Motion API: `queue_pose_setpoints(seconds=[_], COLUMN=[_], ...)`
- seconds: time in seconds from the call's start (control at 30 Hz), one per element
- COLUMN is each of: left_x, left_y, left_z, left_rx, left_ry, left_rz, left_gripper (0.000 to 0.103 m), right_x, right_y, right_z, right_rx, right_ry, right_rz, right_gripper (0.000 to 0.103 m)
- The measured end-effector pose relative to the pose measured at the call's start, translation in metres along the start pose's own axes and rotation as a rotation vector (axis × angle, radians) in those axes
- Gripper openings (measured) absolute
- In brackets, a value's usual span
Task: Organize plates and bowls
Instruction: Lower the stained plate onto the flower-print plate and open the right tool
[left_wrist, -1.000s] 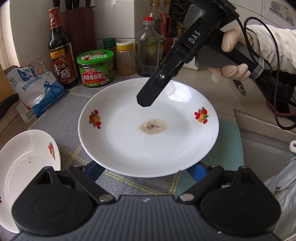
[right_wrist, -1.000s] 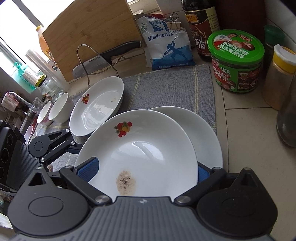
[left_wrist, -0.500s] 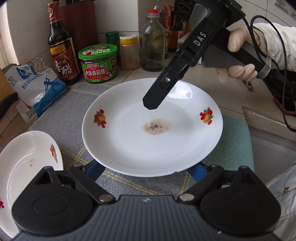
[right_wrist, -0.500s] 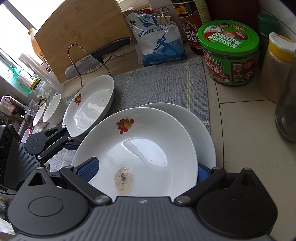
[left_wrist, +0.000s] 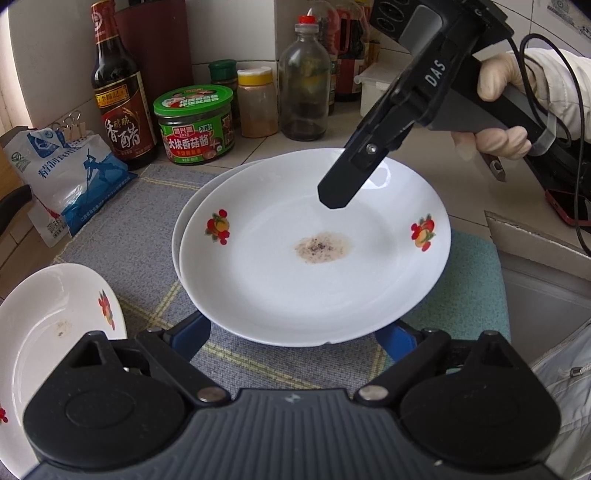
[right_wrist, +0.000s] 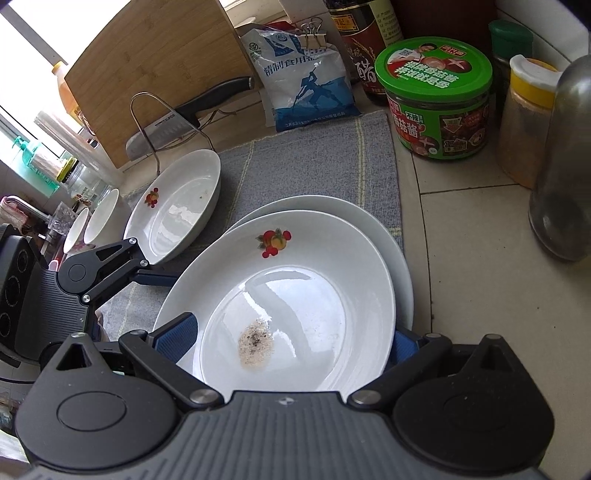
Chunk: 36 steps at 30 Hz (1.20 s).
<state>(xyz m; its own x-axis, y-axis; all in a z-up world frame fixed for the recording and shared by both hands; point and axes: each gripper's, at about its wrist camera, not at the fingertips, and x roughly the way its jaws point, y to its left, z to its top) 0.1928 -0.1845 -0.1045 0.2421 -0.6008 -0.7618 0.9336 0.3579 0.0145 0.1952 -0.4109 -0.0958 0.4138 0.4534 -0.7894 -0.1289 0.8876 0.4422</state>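
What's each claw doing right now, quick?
Left claw: opening; the near rim of the top plate sits between its fingers.
Right claw: wide around the same plate; grip cannot be told.

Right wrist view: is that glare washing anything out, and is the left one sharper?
Right wrist view: window blown out top left, sheen on the top plate. Left wrist view: evenly lit, sharp, only fisheye bending at the edges.

Bright daylight floods both views. In the right wrist view the window (right_wrist: 22, 55) at upper left is blown out to white. The glossy white fruit-patterned plate (right_wrist: 295, 295) carries soft glare patches and a faint reflected shadow. Focus is sharp throughout; fisheye distortion bends the edges, and the corners darken.
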Motion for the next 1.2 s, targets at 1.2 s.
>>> queue_pose_setpoints(seconds=[1.2], left_x=[-0.004], left_y=[-0.005], left_z=[-0.005], left_rx=[-0.091], left_ry=[-0.011], left_rz=[0.057], left_gripper=[0.097], right_x=[-0.008], right_y=[0.033], right_z=[-0.030], right_rx=[-0.085], right_ry=[0.012], right_rz=[-0.204], right_gripper=[0.103])
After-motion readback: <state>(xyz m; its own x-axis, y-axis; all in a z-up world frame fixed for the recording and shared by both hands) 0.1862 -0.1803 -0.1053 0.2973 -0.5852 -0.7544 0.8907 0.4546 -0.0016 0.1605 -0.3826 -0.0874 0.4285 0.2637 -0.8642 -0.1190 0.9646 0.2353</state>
